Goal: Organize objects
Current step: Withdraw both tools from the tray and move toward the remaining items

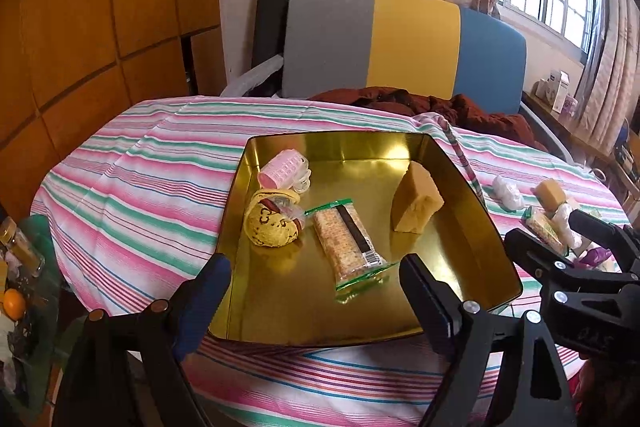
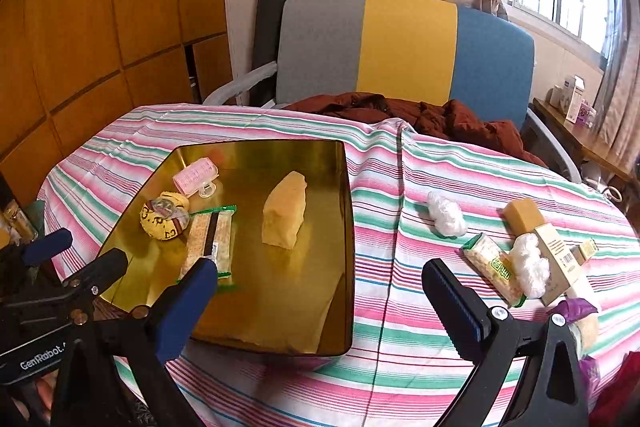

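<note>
Sorting is partway done, by the look of it. The gold tray [image 1: 472, 195] on the striped desk [image 2: 400, 347] already holds a pink hair roller [image 1: 282, 169], a yellow pouch [image 1: 270, 223], a cracker packet [image 1: 346, 243] and a sponge wedge [image 1: 416, 203]. Right of the tray, loose on the cloth, lie a white wad [image 2: 445, 214], a second cracker packet [image 2: 494, 267], another white wad [image 2: 530, 265], a tan block [image 2: 522, 215] and a slim box [image 2: 558, 259].

Both grippers are empty with fingers spread wide. The left gripper [image 1: 316, 291] hovers over the tray's near edge; the right gripper [image 2: 320, 291] hangs by the tray's right rim.

The next move likely calls for swinging the right gripper further right of the tray, lowering over one loose item and closing on it.
</note>
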Tool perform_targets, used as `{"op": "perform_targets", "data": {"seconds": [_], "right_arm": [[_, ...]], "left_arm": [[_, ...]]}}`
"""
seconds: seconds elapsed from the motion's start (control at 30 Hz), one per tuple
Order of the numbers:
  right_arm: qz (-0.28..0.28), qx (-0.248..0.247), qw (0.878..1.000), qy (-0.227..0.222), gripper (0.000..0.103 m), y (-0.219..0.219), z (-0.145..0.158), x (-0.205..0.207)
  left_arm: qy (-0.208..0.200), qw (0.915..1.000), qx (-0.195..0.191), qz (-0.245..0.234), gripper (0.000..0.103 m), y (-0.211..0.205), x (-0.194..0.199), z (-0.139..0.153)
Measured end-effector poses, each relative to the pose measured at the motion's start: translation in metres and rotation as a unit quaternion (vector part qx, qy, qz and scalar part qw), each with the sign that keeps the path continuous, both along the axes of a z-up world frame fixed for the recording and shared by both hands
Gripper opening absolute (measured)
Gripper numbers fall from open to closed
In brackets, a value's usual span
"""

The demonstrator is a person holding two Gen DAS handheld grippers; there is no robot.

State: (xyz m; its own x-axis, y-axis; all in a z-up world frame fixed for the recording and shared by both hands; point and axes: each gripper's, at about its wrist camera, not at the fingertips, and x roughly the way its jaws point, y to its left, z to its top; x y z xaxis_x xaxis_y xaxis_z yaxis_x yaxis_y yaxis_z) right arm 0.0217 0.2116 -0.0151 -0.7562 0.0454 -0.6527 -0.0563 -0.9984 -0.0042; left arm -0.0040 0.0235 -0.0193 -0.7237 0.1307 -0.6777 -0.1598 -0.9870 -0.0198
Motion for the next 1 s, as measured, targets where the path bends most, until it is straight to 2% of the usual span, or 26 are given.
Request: {"op": "perform_targets", "data": {"seconds": [0.73, 1.0], "right_arm": [[-0.032, -0.011, 0.999, -0.005, 0.103, 0.036, -0.003, 0.002], [-0.075, -0.012, 0.997, -0.014, 0.103, 0.08, -0.004, 0.007]], "left_arm": [[0.002, 0.9985, -0.03, -0.046, 0.088, 0.031, -0.001, 0.001], [-0.001, 0.9923, 0.007, -0.123, 0.088, 0.057, 0.0, 0.007]]}}
